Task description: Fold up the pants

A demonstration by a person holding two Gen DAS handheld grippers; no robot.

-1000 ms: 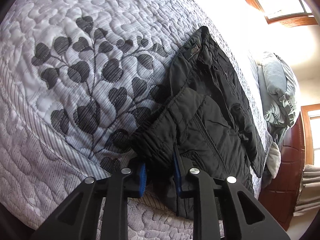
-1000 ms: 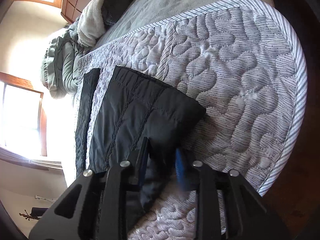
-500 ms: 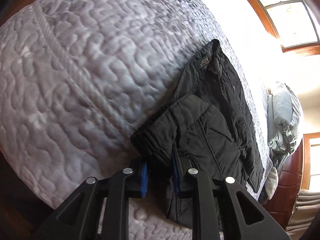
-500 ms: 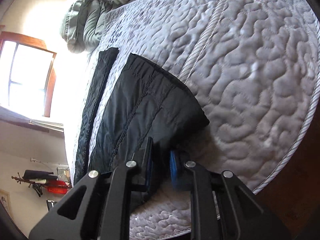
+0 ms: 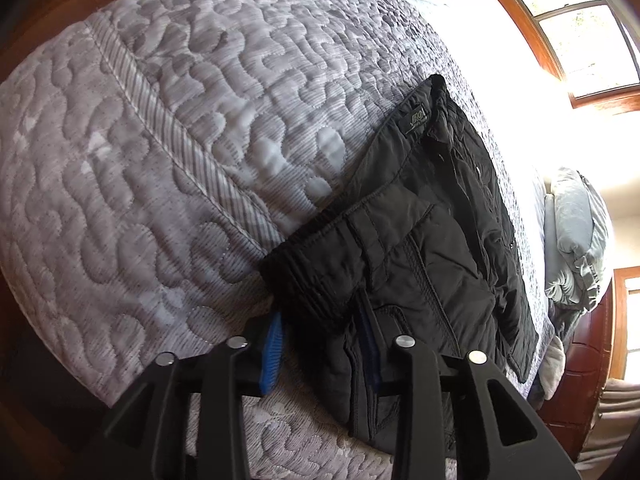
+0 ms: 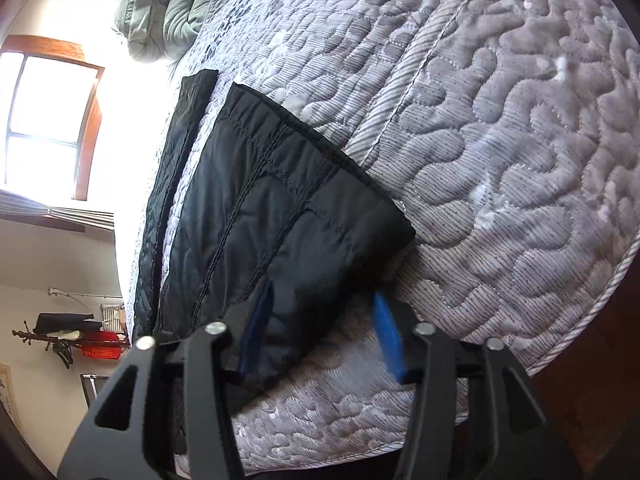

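Note:
Black quilted pants lie folded lengthwise on a grey quilted bedspread. In the left wrist view the waistband end sits nearest me, and my left gripper is open with the waistband corner between its blue pads. In the right wrist view the leg-hem end of the pants lies near the bed's edge. My right gripper is open, its blue pads spread either side of the hem corner.
Grey-green pillows are heaped at the bed's far end, also in the right wrist view. Dark wooden furniture stands beside the bed. Bright windows wash out part of the quilt. The quilt's edge drops off close by.
Both grippers have opened: half a second ago each was clamped on the pants, now their pads stand apart and the fabric rests on the quilt.

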